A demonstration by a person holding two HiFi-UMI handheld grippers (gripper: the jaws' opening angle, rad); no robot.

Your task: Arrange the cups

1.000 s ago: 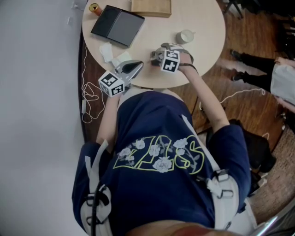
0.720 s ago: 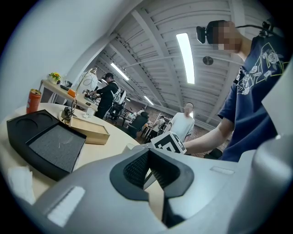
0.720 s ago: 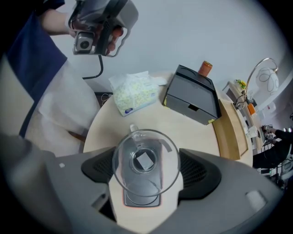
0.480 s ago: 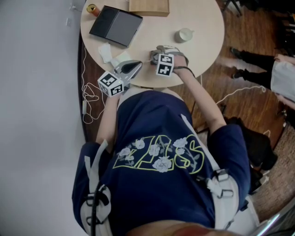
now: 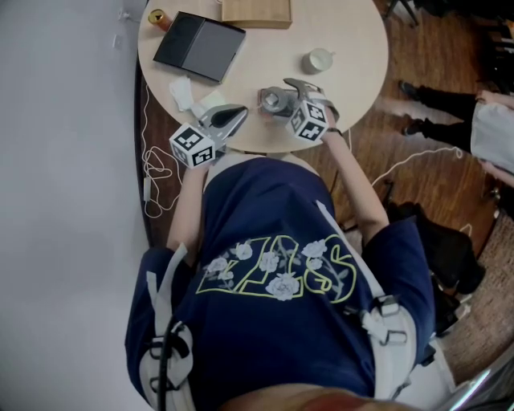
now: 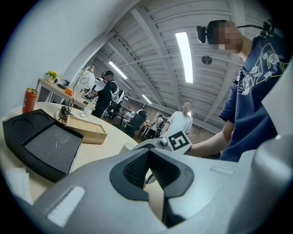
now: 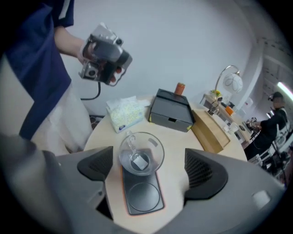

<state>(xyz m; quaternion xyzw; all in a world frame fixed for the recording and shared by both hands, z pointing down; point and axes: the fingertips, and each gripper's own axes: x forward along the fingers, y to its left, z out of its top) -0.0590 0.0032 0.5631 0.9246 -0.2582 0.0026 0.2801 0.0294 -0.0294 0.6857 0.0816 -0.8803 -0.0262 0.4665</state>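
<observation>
We find the right gripper (image 7: 151, 170) tilted down over the near edge of the round table (image 5: 353, 40). Its jaws stand wide apart and have just been opening. The glass cup (image 7: 141, 153) lies between them, clear of both pads. This cup stands upright on a small dark tray (image 7: 143, 201) with an orange rim and two round recesses, and it occupies the recess farther from the gripper. In the head view we place the same glass cup (image 5: 273, 100) near the table's front edge, just beside the right gripper (image 5: 299, 98). A second, white cup (image 5: 319, 60) stands farther back on the table, well apart from the glass one and from both tools. The left gripper (image 6: 149, 171) is held close to level at the table's near left edge. Its jaws are brought together with nothing between them, and the head view shows them tapering to a point (image 5: 237, 114). Also on the table we note a black tray (image 5: 201, 44), a wooden box (image 5: 257, 12), a tissue packet (image 7: 124, 112) and an orange can (image 7: 180, 88) at the far edge.
</observation>
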